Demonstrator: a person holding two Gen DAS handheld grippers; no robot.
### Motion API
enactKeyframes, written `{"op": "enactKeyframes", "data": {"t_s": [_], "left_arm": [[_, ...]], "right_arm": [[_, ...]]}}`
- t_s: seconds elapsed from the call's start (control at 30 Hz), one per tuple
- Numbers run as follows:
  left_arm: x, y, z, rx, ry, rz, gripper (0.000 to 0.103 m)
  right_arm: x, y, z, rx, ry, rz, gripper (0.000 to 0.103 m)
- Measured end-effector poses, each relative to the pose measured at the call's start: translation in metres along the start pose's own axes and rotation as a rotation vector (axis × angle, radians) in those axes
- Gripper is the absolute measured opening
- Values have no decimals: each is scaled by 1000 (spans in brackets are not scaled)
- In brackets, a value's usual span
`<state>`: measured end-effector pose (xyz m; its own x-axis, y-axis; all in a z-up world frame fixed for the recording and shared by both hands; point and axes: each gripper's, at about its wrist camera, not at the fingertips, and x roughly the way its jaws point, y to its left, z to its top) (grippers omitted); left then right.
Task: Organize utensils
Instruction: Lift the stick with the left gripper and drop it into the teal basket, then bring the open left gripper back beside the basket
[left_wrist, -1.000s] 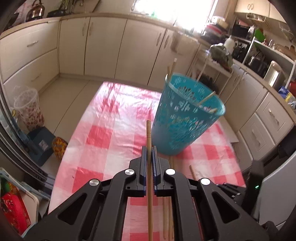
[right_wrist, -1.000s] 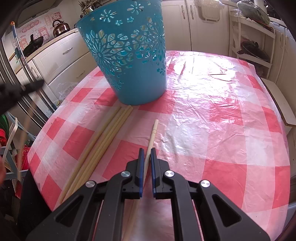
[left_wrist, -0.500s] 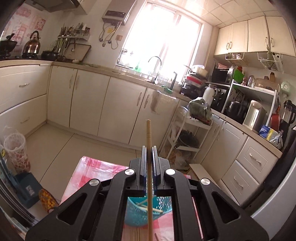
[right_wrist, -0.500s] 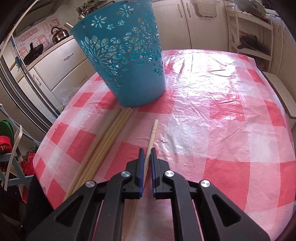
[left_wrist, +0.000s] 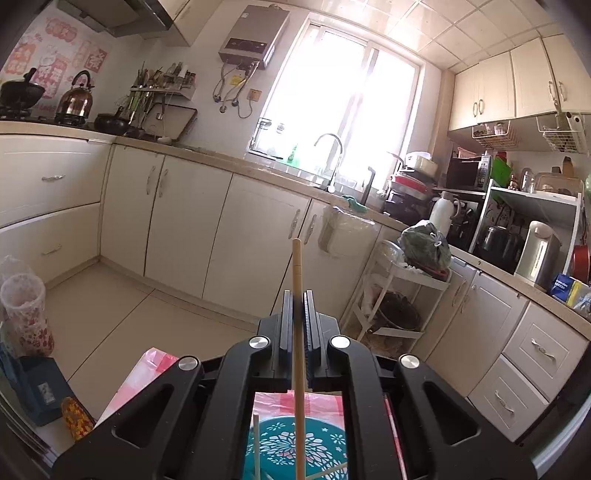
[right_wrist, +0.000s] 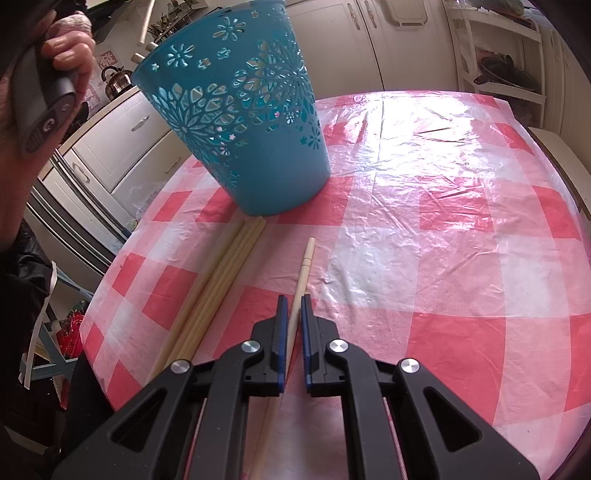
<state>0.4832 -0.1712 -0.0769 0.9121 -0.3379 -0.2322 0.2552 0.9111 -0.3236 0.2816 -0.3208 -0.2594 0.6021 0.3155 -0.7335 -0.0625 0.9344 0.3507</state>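
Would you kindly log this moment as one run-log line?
left gripper: shut on chopstick, above basket | right gripper: open around chopstick on table | loose bundle beside basket

Overexposed window (left_wrist: 332, 110) backlights; glare on tablecloth (right_wrist: 443, 155); fisheye-curved edges.

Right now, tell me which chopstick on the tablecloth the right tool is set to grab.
The lone chopstick lying apart to the right of the bundle of chopsticks. It runs between the right tool's open fingers; the bundle lies left of them, its ends by the blue basket.
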Motion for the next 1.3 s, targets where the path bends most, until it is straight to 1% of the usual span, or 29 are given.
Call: {"op": "enactKeyframes", "data": {"t_s": [0.17, 0.33, 0.43, 0.5, 0.57, 0.63, 0.77, 0.83, 0.9, 1.03, 1.07, 1.13, 1.2, 1.27, 1.3], "left_arm": [[15, 13, -25, 11, 57, 25, 5], [17, 12, -49, 82, 147, 31, 5], [8, 12, -58, 126, 192, 41, 7], [-6, 16, -59, 138, 200, 49, 14], [-22, 23, -58, 143, 196, 77, 39], [-44, 35, -57, 133, 176, 110, 52], [-86, 67, -64, 111, 175, 169, 65], [-98, 83, -74, 102, 208, 202, 67], [-107, 103, -86, 69, 258, 225, 67], [-118, 129, -110, 9, 324, 247, 67], [-120, 133, -115, -5, 338, 248, 67], [-125, 140, -124, -20, 354, 250, 67], [-131, 142, -128, -24, 356, 254, 67], [-136, 143, -130, -21, 359, 255, 67], [-138, 142, -130, -14, 360, 258, 67]], "right_arm": [[1, 1, 0, 1, 0, 0, 8], [1, 1, 0, 1, 0, -1, 8], [1, 0, 0, 1, 0, 0, 8], [1, 0, 0, 2, -1, 2, 8], [1, 1, 0, -1, -1, 5, 10], [1, 2, 0, -8, 0, 7, 12], [3, 5, 1, -17, 5, -4, 12], [4, 10, 1, -30, 9, -30, 12], [6, 17, 1, -51, 19, -74, 13], [12, 30, 7, -78, 59, -152, 12], [15, 33, 8, -89, 64, -174, 9], [19, 40, 9, -121, 65, -232, 5], [23, 46, 8, -159, 57, -270, 6], [25, 52, 7, -173, 55, -286, 6], [24, 51, 7, -158, 57, -282, 6]]}}
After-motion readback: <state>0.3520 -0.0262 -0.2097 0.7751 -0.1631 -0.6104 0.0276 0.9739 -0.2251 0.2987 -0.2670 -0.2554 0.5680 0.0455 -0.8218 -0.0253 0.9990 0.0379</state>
